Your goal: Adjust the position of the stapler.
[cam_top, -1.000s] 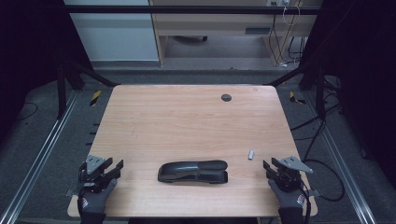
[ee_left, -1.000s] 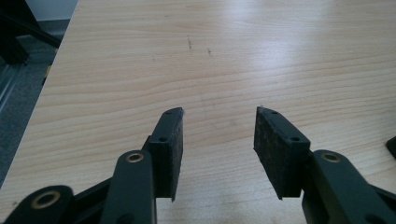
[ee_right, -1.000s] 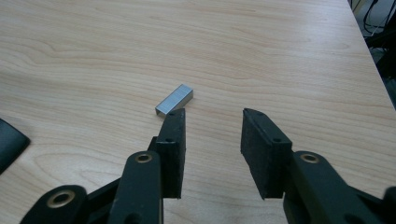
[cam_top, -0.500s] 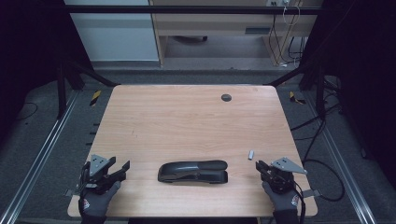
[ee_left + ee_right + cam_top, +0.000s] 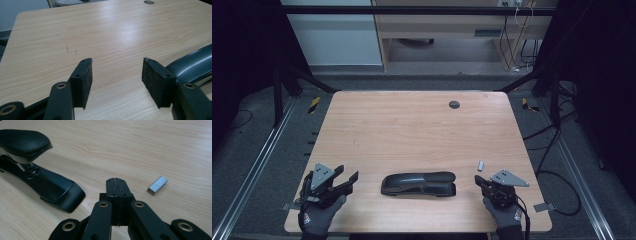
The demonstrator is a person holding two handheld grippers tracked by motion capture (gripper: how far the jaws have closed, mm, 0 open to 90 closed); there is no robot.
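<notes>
The stapler (image 5: 418, 184) lies flat near the table's (image 5: 412, 125) front edge, long axis running left to right, midway between the 2 hands, so either one can reach an end of it. In the right gripper view its broad base (image 5: 53, 188) points toward the camera with the arm (image 5: 22, 143) raised above it. A short strip of staples (image 5: 157, 185) lies loose on the wood just beside the right gripper (image 5: 117, 181), probably set out for loading. That gripper's jaws have just closed and now press together on nothing, short of the strip. The left gripper (image 5: 116, 75) has its jaws spread and empty, the stapler's curved end (image 5: 192, 66) just beyond 1 pad, likely ready to steady it.
</notes>
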